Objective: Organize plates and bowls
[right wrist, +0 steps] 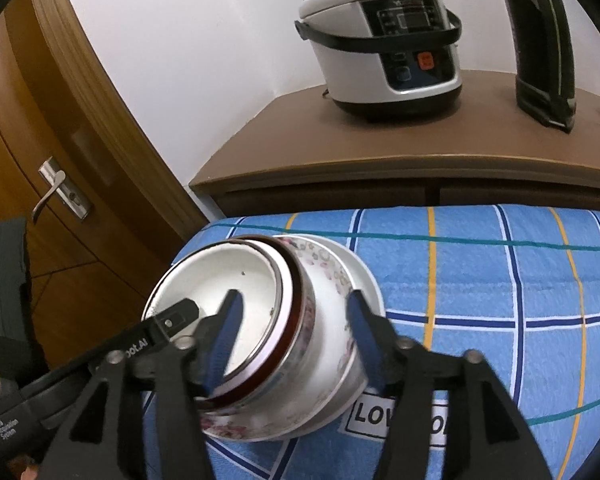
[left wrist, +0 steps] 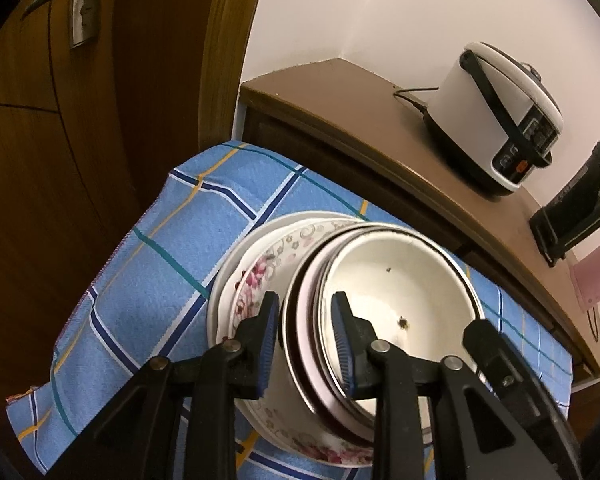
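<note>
Left wrist view: a stack of nested bowls (left wrist: 384,292) sits on a floral plate (left wrist: 260,276) atop a plain white plate (left wrist: 228,272) on the blue checked cloth (left wrist: 152,264). The top bowl holds only a few dark specks. Left claw (left wrist: 306,334) straddles the bowl rims, narrowly parted; right claw (right wrist: 296,340) stands wider around the stack's side. The cloth's label reads "LOV" (right wrist: 374,416).

Both wrist cameras look steeply down, close over the stacked bowls (left wrist: 396,300) (right wrist: 236,300) — left view from the stack's left, right view from its right — sharing the blue checked cloth (left wrist: 160,260) (right wrist: 480,280) and far rice cooker (left wrist: 500,120) (right wrist: 384,44).
</note>
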`<state>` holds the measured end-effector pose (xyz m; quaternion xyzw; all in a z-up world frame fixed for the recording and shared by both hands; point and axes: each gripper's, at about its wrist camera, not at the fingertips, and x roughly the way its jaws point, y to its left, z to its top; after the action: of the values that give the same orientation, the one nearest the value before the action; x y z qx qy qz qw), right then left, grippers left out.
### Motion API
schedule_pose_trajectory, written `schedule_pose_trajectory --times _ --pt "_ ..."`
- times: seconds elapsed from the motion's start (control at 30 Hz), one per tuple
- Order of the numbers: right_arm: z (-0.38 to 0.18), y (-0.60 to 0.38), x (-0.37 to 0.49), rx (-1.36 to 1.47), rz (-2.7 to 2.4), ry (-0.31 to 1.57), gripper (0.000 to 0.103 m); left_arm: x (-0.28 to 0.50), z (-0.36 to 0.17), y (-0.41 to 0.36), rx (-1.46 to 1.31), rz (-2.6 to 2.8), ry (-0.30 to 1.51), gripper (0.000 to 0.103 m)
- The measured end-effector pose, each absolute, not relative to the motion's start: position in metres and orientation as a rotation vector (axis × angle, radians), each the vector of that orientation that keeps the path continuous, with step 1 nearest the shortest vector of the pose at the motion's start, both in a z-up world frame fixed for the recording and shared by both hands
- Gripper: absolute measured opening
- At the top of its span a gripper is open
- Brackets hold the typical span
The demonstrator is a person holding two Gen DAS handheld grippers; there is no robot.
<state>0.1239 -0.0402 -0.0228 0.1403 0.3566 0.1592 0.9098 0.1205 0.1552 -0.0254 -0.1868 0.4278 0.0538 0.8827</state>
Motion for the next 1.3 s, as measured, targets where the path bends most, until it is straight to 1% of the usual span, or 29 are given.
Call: schedule_pose_trajectory --times 0.07,0.13,0.2,0.27,0.3,0.37,0.6,0.63,0.77,0.9,1.0,1.23,1.3 --pt "-0.021 -0.041 0.122 0.287 0.328 0.732 0.06 0.119 -0.025 0.153 -0.381 0.111 0.894 0.038" --pt "-0.019 -0.042 0.12 0.288 0.327 0.729 0.063 0.117 -0.024 0.153 -0.385 0.108 0.895 0.044" --pt "-0.017 -0.043 0.117 0.291 0.321 0.719 0.064 0.115 -0.023 0.155 -0.389 0.112 0.89 0.059" --pt "-0.016 -0.045 0.115 0.297 0.32 0.713 0.067 0.112 -0.021 0.155 -0.384 0.121 0.876 0.062" --pt "-0.015 -0.046 0.113 0.299 0.317 0.71 0.07 0.111 -0.019 0.154 -0.375 0.121 0.872 0.062" --pt "-0.013 -0.047 0.111 0.302 0.312 0.704 0.072 0.11 -0.018 0.154 -0.368 0.119 0.872 0.062" --pt "-0.008 -0.049 0.103 0.303 0.31 0.686 0.072 0.104 -0.018 0.154 -0.378 0.094 0.879 0.062" --pt "-0.007 -0.049 0.102 0.303 0.308 0.682 0.074 0.103 -0.018 0.153 -0.378 0.092 0.877 0.062" --pt "-0.006 -0.053 0.097 0.309 0.3 0.673 0.081 0.098 -0.016 0.155 -0.38 0.091 0.865 0.07" --pt "-0.005 -0.054 0.093 0.316 0.301 0.668 0.084 0.093 -0.015 0.153 -0.355 0.088 0.859 0.07" --pt "-0.003 -0.055 0.089 0.317 0.299 0.66 0.088 0.09 -0.015 0.152 -0.355 0.079 0.861 0.073" --pt "0.002 -0.059 0.077 0.31 0.299 0.632 0.09 0.08 -0.01 0.146 -0.334 0.072 0.833 0.073" --pt "0.003 -0.061 0.073 0.315 0.303 0.621 0.091 0.076 -0.008 0.143 -0.319 0.076 0.815 0.073"
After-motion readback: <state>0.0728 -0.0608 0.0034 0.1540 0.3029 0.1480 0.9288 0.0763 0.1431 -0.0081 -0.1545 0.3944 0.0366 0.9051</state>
